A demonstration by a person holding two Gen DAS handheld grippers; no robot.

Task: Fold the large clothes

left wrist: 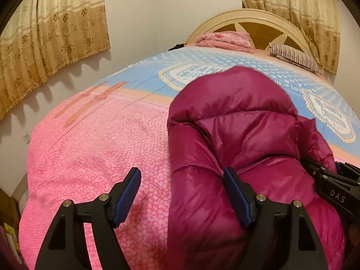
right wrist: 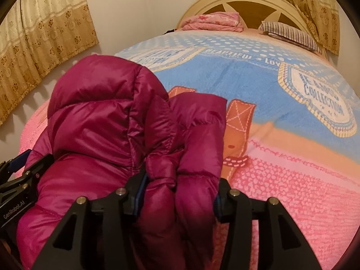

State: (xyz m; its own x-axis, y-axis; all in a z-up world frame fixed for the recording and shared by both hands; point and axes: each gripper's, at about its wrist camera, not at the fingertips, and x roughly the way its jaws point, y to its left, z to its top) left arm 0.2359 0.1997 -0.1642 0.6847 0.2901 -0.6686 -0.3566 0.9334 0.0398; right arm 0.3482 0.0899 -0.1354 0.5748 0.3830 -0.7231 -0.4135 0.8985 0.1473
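Note:
A puffy magenta down jacket (left wrist: 236, 123) lies bunched on the bed, its hood end rising toward the headboard. My left gripper (left wrist: 182, 189) is open at the jacket's left edge. Its right finger (left wrist: 236, 195) rests against the fabric and its left finger (left wrist: 130, 193) hangs over bare bedspread. In the right wrist view the same jacket (right wrist: 101, 123) fills the left half. My right gripper (right wrist: 178, 195) has a gathered fold of it filling the gap and touching both pads. Each gripper's black body shows at the edge of the other's view.
The bed carries a pink and blue bedspread (left wrist: 90, 157). At the head are a cream headboard (left wrist: 247, 15), a folded pink blanket (left wrist: 225, 39) and a striped pillow (left wrist: 294, 56). Gold curtains (left wrist: 56, 33) hang on the wall to the left.

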